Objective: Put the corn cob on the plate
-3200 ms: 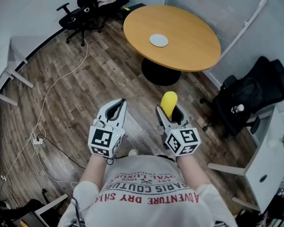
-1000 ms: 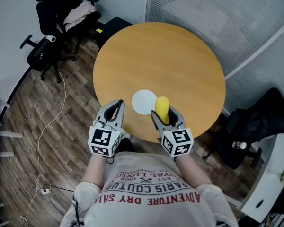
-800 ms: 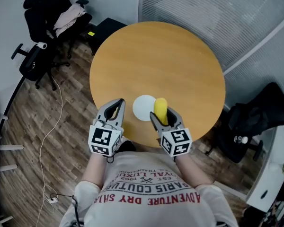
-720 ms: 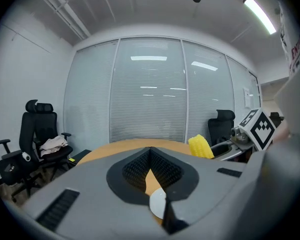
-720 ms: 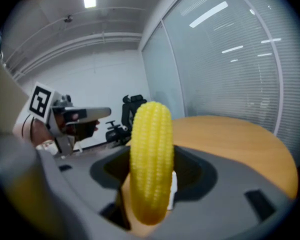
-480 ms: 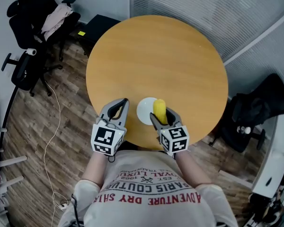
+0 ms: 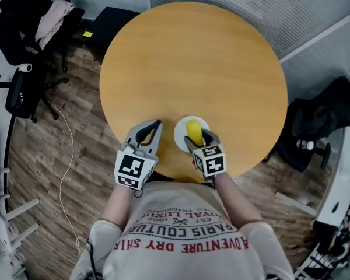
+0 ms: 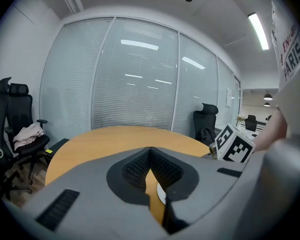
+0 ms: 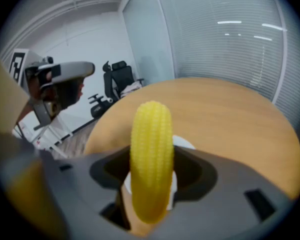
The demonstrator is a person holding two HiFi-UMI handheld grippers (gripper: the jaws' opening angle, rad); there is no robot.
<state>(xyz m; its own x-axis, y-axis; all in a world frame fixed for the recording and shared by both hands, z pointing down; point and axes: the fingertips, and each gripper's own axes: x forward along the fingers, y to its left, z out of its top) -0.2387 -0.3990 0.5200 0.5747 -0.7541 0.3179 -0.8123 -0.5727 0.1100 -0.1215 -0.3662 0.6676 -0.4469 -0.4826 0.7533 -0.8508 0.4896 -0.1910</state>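
Wood-plank floor (image 7: 58,133) surrounds a round orange-brown counter (image 7: 192,57), with a slatted glass wall behind it and black office chairs (image 7: 23,39) off to my left. Near the counter's front edge sits a small white plate (image 7: 179,136).

From the head view I see the corn cob (image 7: 193,130) directly over that plate, its long axis running along the right gripper (image 7: 199,139) and pointing away from me toward the middle of the counter. Whether the cob touches the plate, I cannot tell.

The right gripper view shows the cob (image 9: 151,159) standing out well past the right gripper (image 9: 151,181), whose fingers (image 9: 197,176) pinch it around its lower half. White plate (image 9: 186,144) peeks out behind it.

The left gripper (image 7: 157,123) hovers over the counter just beside the plate. Its own view (image 8: 150,151) shows the fingers pressed together at the tips, nothing between them.
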